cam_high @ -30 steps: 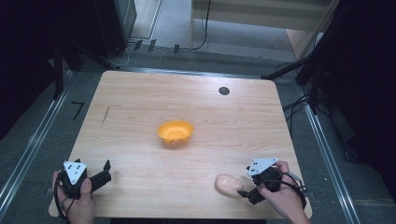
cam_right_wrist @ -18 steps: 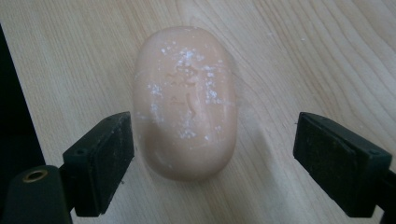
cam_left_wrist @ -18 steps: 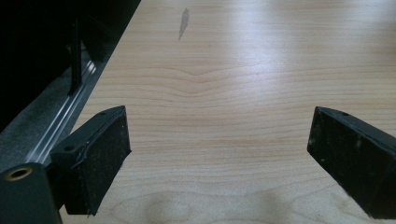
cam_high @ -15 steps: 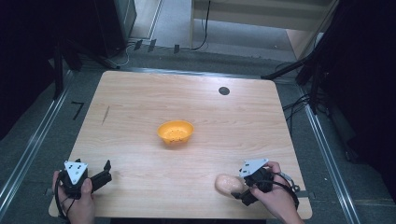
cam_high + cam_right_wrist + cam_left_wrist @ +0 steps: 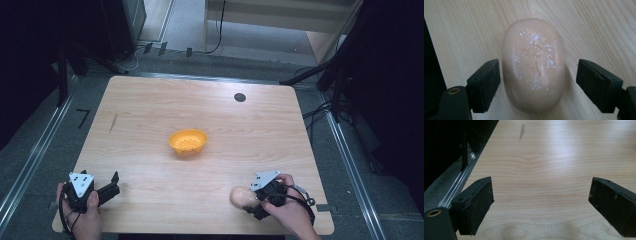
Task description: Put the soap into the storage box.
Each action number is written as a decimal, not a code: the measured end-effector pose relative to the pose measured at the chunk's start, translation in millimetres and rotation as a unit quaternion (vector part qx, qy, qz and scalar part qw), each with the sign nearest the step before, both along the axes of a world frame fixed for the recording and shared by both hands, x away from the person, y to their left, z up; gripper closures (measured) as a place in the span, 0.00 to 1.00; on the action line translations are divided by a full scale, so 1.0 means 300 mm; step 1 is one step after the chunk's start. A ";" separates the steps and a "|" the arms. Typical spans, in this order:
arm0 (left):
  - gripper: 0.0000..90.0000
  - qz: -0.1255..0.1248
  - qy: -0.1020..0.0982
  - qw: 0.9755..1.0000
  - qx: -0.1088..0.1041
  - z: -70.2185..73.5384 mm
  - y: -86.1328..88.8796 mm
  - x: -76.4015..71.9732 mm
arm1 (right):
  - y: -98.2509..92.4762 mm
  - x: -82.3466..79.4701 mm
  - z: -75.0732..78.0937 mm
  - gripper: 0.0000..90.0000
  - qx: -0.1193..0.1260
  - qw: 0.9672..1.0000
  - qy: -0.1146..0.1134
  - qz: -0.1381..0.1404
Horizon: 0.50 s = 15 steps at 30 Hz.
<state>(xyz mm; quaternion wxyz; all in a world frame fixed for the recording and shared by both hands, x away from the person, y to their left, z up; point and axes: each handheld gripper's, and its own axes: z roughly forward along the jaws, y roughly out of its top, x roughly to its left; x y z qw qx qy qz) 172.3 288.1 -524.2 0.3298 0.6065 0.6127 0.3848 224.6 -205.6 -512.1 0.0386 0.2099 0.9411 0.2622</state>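
Right gripper (image 5: pixel 535 82) jaws, just closing, straddled the soap (image 5: pixel 534 65) without clamping it (bowl (image 5: pixel 187 141) empty); left gripper (image 5: pixel 541 202) gaped, idle.

1. High view: fixed above the person's side, looking forward and down on the whole pale wooden counter (image 5: pixel 150 115), from far off.
2. Left gripper view: rides the left tool (image 5: pixel 541 202), very near, low over bare counter wood near its left edge.
3. Right gripper view: rides the right tool (image 5: pixel 536 82), steeply down, close on a pale peach oval soap bar (image 5: pixel 532 65).
4. Shared: the soap bar (image 5: pixel 241 197) also appears in the high view.
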 end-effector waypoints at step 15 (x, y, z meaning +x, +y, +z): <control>0.07 -0.001 0.001 1.000 0.001 0.000 -0.001 0.001 | 0.029 0.001 -0.021 0.31 -0.015 1.000 0.001 0.005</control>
